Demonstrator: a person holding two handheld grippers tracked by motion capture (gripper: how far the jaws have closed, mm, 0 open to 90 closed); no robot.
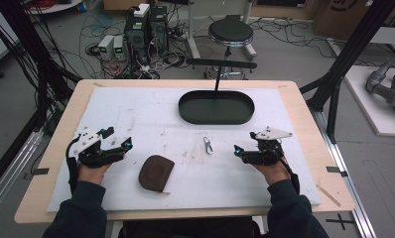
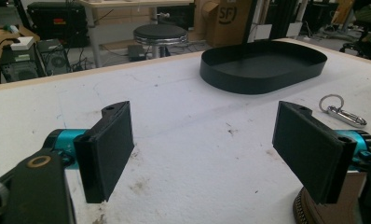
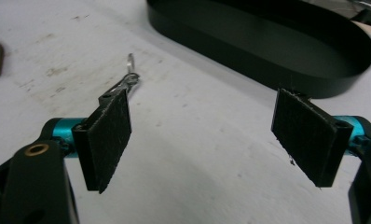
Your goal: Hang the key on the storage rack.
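A black oval tray lies at the back middle of the white mat. In front of it a small metal key clip rests flat. A brown leather pouch sits near the front, left of centre. My left gripper hovers open just left of the pouch, nothing between its pads. The pouch peeks from under its right jaw, with the clip and tray beyond. My right gripper is open right of the clip, and the tray lies ahead.
The mat covers a wooden table. A black bar on a thin post stands just behind the tray. Beyond the far edge are a stool, computer boxes and floor cables. Black frame posts flank the table.
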